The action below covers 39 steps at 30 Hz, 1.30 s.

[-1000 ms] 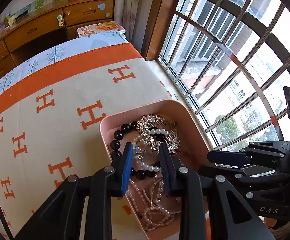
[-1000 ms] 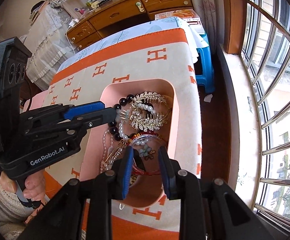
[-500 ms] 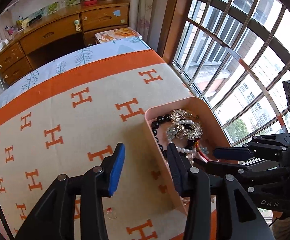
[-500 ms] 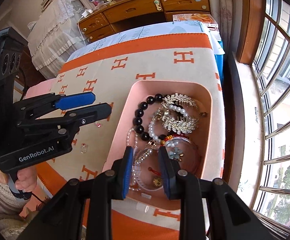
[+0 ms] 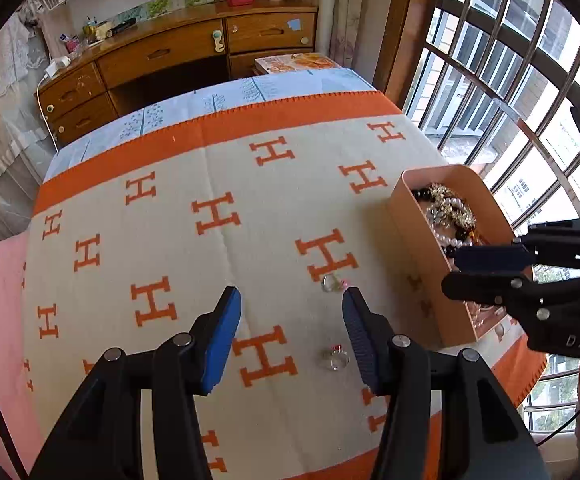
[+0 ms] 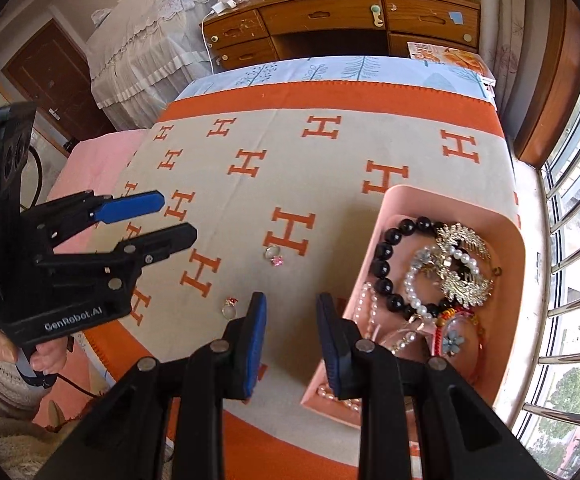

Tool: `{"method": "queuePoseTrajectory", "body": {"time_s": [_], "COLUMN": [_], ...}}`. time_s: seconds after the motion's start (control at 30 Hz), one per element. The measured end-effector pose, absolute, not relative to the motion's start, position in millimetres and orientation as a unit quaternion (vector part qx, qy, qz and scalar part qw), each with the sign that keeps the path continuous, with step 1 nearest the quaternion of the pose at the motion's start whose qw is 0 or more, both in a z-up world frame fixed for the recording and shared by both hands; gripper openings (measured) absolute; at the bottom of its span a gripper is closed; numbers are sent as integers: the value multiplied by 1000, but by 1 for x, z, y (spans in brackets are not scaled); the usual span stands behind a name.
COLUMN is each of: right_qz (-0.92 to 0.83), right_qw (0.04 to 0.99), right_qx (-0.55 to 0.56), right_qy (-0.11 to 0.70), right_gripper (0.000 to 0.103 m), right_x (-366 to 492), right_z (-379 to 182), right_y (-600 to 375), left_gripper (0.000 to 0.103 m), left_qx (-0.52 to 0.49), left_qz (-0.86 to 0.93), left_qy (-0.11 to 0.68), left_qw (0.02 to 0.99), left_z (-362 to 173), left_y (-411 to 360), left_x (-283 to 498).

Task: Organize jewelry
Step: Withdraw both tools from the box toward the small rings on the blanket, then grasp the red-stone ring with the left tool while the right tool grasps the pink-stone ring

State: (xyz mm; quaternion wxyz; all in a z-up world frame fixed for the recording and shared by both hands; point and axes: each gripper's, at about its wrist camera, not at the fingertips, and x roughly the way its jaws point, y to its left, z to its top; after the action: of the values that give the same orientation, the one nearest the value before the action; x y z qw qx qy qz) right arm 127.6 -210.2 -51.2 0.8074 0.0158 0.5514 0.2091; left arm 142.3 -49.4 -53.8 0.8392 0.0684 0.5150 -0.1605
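A pink tray (image 6: 518, 276) (image 5: 413, 240) on the H-patterned blanket holds a black bead bracelet (image 6: 385, 264), pearl strands and gold hair combs (image 6: 463, 260). Two rings lie loose on the blanket: one with a pink stone (image 6: 274, 255) (image 5: 333, 283), one with a red stone (image 6: 230, 307) (image 5: 335, 356). My left gripper (image 5: 291, 308) (image 6: 170, 220) is open and empty, hovering over the blanket left of the rings. My right gripper (image 6: 291, 312) (image 5: 455, 270) is open and empty, at the tray's left rim.
The orange and cream blanket (image 5: 210, 220) covers a bed. A wooden desk with drawers (image 5: 194, 52) stands at the far end. A barred window (image 5: 509, 92) runs along the right side. A magazine (image 6: 449, 56) lies beyond the bed.
Both grippers have pulled back from the tray and moved left. My left gripper has opened wide over the blanket. The two loose rings have come into view.
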Motion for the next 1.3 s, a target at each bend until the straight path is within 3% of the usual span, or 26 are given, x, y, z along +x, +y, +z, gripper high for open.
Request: {"method": "queuePoseTrajectory", "body": {"time_s": [0.47,0.87,0.97,1.1,1.3], "right_qz": [199,214,217,223,224], "right_qw": [782,767,768,766,766], "right_qx": [43,31,16,15,8], "right_qy": [589,605,603,602,602], "right_gripper": [26,26,26,26,26], "right_x": [171,185,182,183,186], "right_z": [-98,-120,-121,-123,-124], "right_y": [-169,-164,-161,-159,-157], "left_gripper": [51,51,39,15,13], "left_qx": [22,34,48,58,32], "left_qz": [-157,-140,-132,-129,-117], "left_qy": [562,532,521,514,515], "left_qw": [811,835,842,846,849], "left_z": [-127,-133,-133,-133,-124], "left_y": [-67,-75,-73,-70,-47], "left_x": [128,113,107,101,102]}}
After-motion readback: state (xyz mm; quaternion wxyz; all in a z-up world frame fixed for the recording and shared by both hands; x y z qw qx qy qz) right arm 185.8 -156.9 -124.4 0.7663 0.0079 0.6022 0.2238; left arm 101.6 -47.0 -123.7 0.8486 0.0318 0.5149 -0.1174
